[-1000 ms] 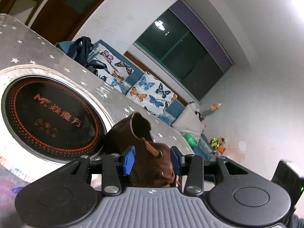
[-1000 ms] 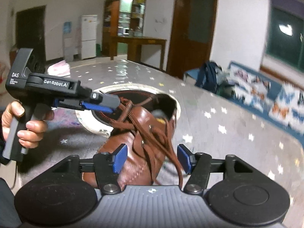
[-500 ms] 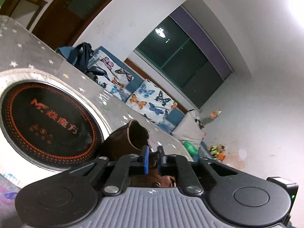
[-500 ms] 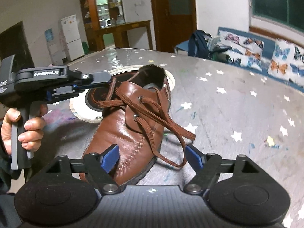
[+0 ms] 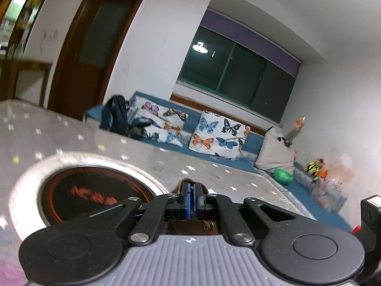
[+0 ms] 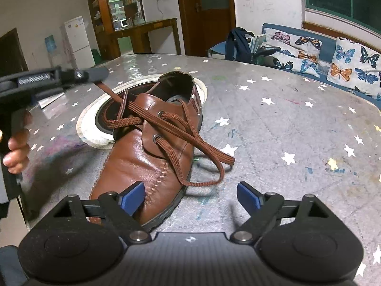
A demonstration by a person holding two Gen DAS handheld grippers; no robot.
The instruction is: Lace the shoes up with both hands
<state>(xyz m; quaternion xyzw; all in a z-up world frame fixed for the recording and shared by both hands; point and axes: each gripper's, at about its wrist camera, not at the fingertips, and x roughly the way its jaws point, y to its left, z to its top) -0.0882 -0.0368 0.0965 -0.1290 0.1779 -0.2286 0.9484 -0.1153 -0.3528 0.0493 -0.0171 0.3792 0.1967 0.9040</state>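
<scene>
A brown leather shoe (image 6: 147, 157) lies on the star-patterned table (image 6: 285, 119), toe toward the right wrist camera. Its brown lace (image 6: 166, 126) runs through the eyelets. One end rises taut to the upper left, where my left gripper (image 6: 100, 75) is shut on it. The other end lies looped on the table (image 6: 214, 159) to the shoe's right. In the left wrist view the left gripper (image 5: 191, 197) has its blue pads together, and only a sliver of shoe (image 5: 193, 226) shows beneath. My right gripper (image 6: 190, 195) hovers over the toe, its jaws opening with nothing gripped.
A round cooktop (image 6: 90, 124) is set into the table under the shoe's heel. A person's hand (image 6: 16, 152) holds the left gripper's handle. Beyond the table's far edge stand a sofa with butterfly cushions (image 6: 309, 45) and a dark backpack (image 6: 238, 43).
The left gripper closed on the lace end and rose, drawing it taut. The right gripper's jaws widened and it drew back from the laces, which now lie loose on the table.
</scene>
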